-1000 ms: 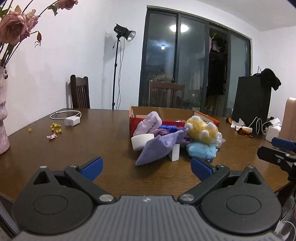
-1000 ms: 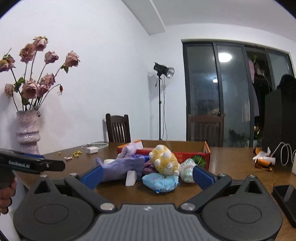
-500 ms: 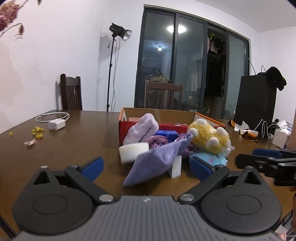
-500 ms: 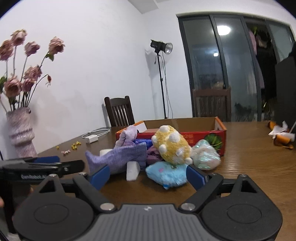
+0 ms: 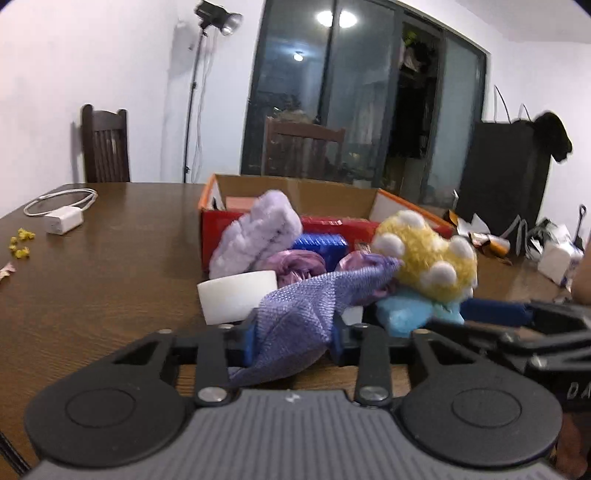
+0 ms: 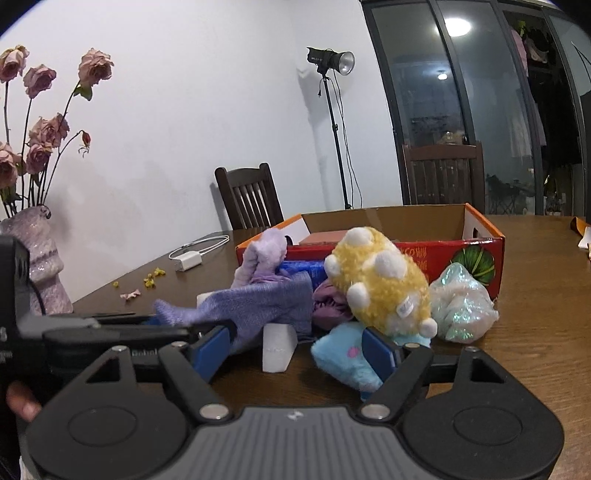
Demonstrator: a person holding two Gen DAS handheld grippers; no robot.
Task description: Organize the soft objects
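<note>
L gripper (image 5: pixel 293 338), wide apart 1 s ago, is now pinching purple cloth (image 5: pixel 314 306) at 12 o'clock; first pickup starting. R gripper (image 6: pixel 295 350) is hanging agape, holding nothing. Box (image 5: pixel 295 192) is waiting beyond pile on tabletop (image 5: pixel 110 266).

Dimly and evenly lit from overhead, with a cool bluish tint over both views. Round ceiling lamp (image 5: pixel 333 17) mirrored as a bright glare spot in the dark glass door (image 6: pixel 436 110). Studio light on its stand (image 6: pixel 330 61) throwing a soft grey shadow on the white wall (image 6: pixel 184 110). Soft sheen on the brown table (image 5: pixel 92 266). Strong fisheye bending at the edges, dark corners. Motion blur in the left wrist view, especially on the yellow plush (image 5: pixel 424 258); right wrist view sharper, with some grain.
</note>
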